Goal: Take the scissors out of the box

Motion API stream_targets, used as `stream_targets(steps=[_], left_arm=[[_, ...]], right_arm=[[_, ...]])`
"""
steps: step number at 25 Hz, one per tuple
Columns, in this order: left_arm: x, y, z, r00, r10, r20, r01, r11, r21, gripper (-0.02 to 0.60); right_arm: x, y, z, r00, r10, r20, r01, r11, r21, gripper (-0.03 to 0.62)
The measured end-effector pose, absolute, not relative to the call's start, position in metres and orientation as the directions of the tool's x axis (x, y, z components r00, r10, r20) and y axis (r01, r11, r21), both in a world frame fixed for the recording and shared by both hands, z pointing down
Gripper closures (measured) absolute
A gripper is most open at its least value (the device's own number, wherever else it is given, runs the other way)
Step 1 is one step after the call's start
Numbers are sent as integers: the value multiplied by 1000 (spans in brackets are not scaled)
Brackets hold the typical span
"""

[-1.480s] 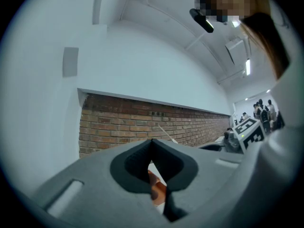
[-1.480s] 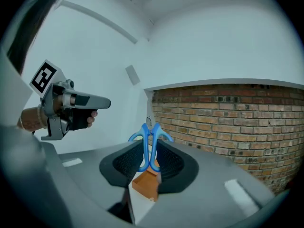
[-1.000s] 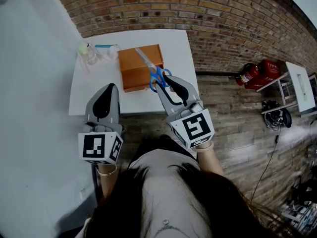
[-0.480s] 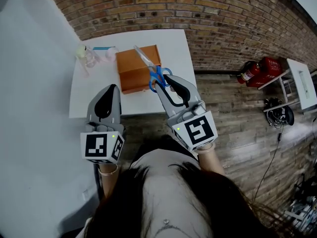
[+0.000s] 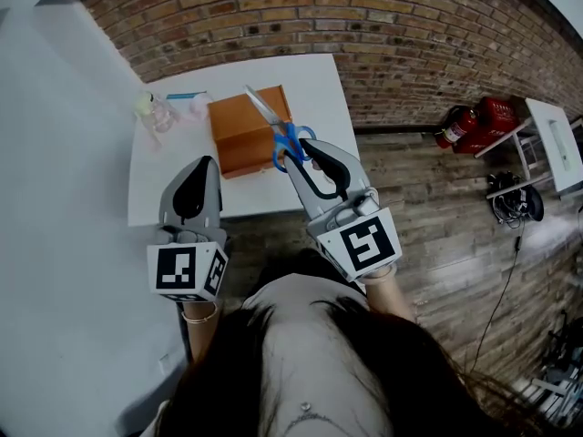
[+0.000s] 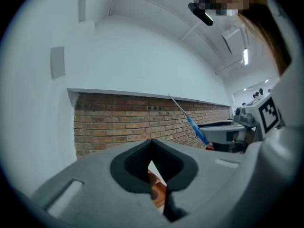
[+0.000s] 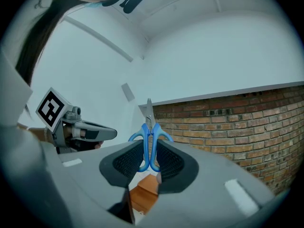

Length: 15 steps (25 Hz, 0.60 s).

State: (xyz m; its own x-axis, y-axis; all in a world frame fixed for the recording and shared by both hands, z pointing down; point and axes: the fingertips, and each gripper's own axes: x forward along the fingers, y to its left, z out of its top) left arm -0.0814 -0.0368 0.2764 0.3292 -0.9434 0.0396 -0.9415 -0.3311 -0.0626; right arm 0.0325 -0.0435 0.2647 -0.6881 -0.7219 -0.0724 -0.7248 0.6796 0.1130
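Note:
Blue-handled scissors (image 5: 290,144) are up in the air over the right edge of the orange box (image 5: 239,137), blades pointing away and to the left. My right gripper (image 5: 306,153) is shut on their handles. In the right gripper view the handles (image 7: 150,144) stand pressed between the dark pads, with the box (image 7: 145,194) below. My left gripper (image 5: 191,188) hangs over the table's near edge, left of the box, shut and holding nothing. In the left gripper view its jaws meet, leaving a thin slit, and the scissors (image 6: 190,120) show at the right.
The box stands on a white table (image 5: 164,194) against a brick wall. Small pale items (image 5: 155,109) and a blue stick (image 5: 187,96) lie at the table's back left. A red fire extinguisher (image 5: 474,127) lies on the brick floor to the right, near another white table (image 5: 557,148).
My right gripper has lifted the scissors a little higher above the box. The left gripper has shifted only slightly.

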Motion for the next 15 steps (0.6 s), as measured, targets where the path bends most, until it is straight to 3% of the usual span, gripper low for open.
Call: stream_targets(steps=[15], left_arm=[[-71, -52, 278, 345, -937, 49, -936, -348, -57, 581]], right_arm=[[48, -55, 268, -655, -752, -70, -755, 650, 88, 498]])
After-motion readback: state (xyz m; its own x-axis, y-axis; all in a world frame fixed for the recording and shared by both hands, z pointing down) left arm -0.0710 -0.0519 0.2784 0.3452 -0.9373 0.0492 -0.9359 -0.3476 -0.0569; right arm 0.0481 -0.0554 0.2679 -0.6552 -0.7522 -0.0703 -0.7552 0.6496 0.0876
